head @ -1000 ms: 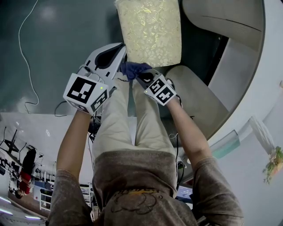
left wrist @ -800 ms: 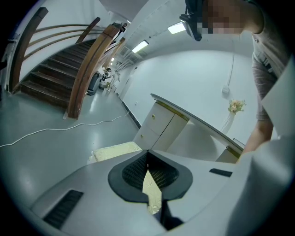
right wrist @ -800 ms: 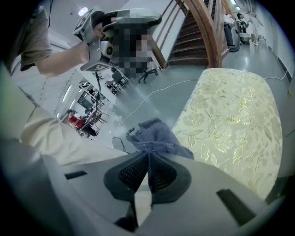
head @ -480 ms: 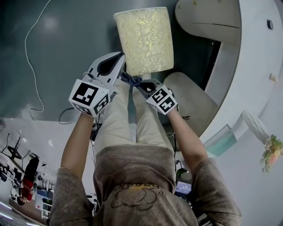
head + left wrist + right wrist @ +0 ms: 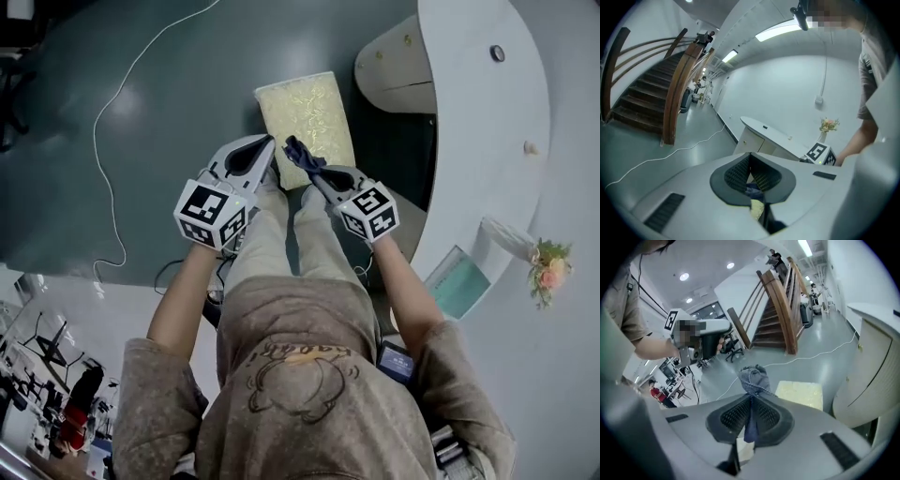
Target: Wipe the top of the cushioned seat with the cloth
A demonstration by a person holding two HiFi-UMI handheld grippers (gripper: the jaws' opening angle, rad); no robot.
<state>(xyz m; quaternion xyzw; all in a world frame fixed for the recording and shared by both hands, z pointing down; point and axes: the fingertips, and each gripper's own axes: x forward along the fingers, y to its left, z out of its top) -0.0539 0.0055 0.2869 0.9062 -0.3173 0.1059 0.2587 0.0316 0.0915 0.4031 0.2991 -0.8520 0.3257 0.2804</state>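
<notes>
The cushioned seat [image 5: 305, 114] is a yellow floral-patterned block on the dark floor, ahead of my legs; it also shows in the right gripper view [image 5: 800, 393]. My right gripper [image 5: 298, 155] [image 5: 751, 397] is shut on a dark blue cloth [image 5: 294, 148], which sticks out past the jaws as a bunched knot [image 5: 753, 376]. It hangs over the seat's near edge. My left gripper [image 5: 267, 142] [image 5: 750, 157] is beside it on the left, its pads meeting with nothing between them. A bit of blue cloth [image 5: 753, 190] and yellow seat show below its pads.
A curved white counter [image 5: 478, 122] with a beige cabinet [image 5: 398, 66] stands right of the seat. Flowers [image 5: 548, 267] sit on the counter. A white cable [image 5: 103, 159] snakes over the floor at left. A wooden staircase [image 5: 647, 93] rises beyond.
The view has pulled back and up, so the seat looks smaller and farther. Both grippers and the cloth have risen with it, still side by side at the seat's near edge.
</notes>
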